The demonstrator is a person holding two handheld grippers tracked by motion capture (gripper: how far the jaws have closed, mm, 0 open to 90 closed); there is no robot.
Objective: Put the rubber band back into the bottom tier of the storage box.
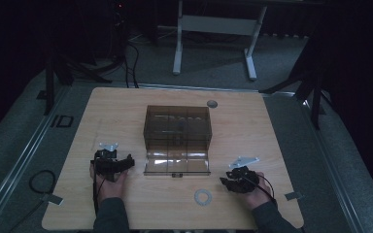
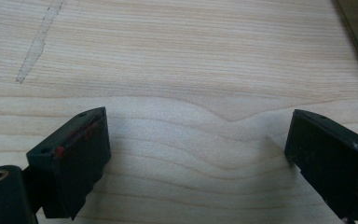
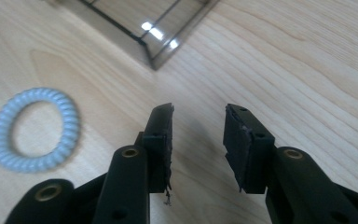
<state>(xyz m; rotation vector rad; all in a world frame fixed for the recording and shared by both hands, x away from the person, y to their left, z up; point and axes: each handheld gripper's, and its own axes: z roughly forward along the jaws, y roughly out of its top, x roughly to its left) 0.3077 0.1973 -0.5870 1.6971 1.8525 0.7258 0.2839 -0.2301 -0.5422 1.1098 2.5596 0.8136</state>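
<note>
Centrally on the tabletop (image 1: 126, 111) stands a smoky translucent box (image 1: 177, 128) with its hinged lid folded down flat toward the person. Nearer the front edge lies a pale coiled hair tie (image 1: 203, 196), a ribbed plastic ring, well to the left of the right gripper (image 3: 198, 122) and untouched by it. That gripper's black fingers (image 3: 161, 135) stand partly apart over bare wood and hold nothing. The left gripper (image 2: 198, 140), beside the lid's left corner, has its fingers (image 2: 81, 154) spread wide, also empty. Dim light in the high view obscures the box's inner dividers; in the right gripper view the box is cut off at the top edge. Wavy grain marks the light wood.
</note>
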